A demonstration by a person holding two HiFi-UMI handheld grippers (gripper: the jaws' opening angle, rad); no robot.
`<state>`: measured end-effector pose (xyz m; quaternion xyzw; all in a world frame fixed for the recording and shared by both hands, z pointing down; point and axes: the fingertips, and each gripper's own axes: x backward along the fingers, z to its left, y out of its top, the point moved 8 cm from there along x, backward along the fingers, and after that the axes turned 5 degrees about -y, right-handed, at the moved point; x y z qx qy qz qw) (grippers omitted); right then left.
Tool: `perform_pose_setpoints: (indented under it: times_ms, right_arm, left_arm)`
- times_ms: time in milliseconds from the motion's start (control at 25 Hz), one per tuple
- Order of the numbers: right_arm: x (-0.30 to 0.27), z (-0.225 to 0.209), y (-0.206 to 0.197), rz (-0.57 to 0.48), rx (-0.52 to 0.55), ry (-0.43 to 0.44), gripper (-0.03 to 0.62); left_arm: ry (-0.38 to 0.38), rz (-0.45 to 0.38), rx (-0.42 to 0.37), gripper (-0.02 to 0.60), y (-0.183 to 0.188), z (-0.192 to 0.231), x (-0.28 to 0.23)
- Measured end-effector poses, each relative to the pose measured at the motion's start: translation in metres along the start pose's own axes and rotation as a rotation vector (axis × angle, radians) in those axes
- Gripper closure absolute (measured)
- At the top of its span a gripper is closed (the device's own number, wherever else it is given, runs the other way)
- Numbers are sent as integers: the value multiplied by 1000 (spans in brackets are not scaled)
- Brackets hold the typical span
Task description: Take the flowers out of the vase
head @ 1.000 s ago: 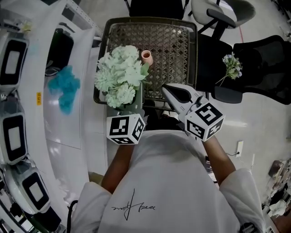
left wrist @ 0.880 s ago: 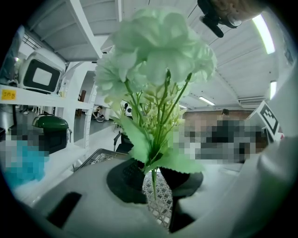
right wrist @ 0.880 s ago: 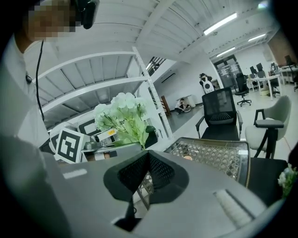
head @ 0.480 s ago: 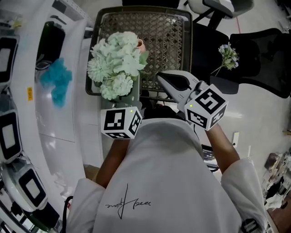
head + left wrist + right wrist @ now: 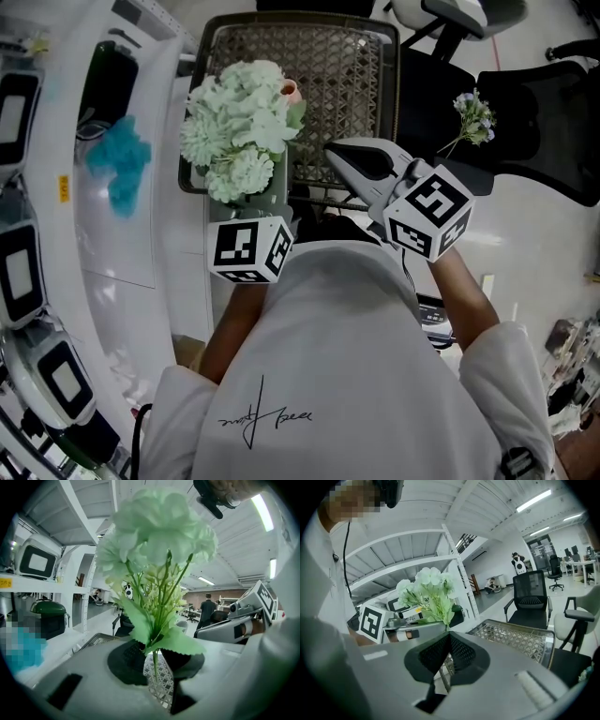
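Right gripper (image 5: 449,637) rolled slightly, fingers clenched empty; left gripper (image 5: 155,657) fingers grasp flowers (image 5: 159,536).

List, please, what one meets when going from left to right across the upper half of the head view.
teal clump → flowers → right gripper → sprig

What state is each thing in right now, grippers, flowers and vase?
left gripper: shut on pale green bouquet stems
right gripper: shut, empty
pale green bouquet: upright, out of the pink vase
pink vase: upright on mesh table
small flower sprig: lying on black chair
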<state>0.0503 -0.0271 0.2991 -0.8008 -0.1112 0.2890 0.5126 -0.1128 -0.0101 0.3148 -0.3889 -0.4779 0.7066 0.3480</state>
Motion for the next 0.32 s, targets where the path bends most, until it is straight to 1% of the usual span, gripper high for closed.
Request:
perform_pose_setpoints:
  times_ms: [120, 320]
  right_arm:
    - [-4, -1, 4, 10, -5, 9, 590]
    - [-13, -2, 18, 34, -21, 15, 589]
  left_arm:
    - [9, 0, 0, 497, 5, 6, -2]
    - [17, 13, 26, 497, 17, 16, -4]
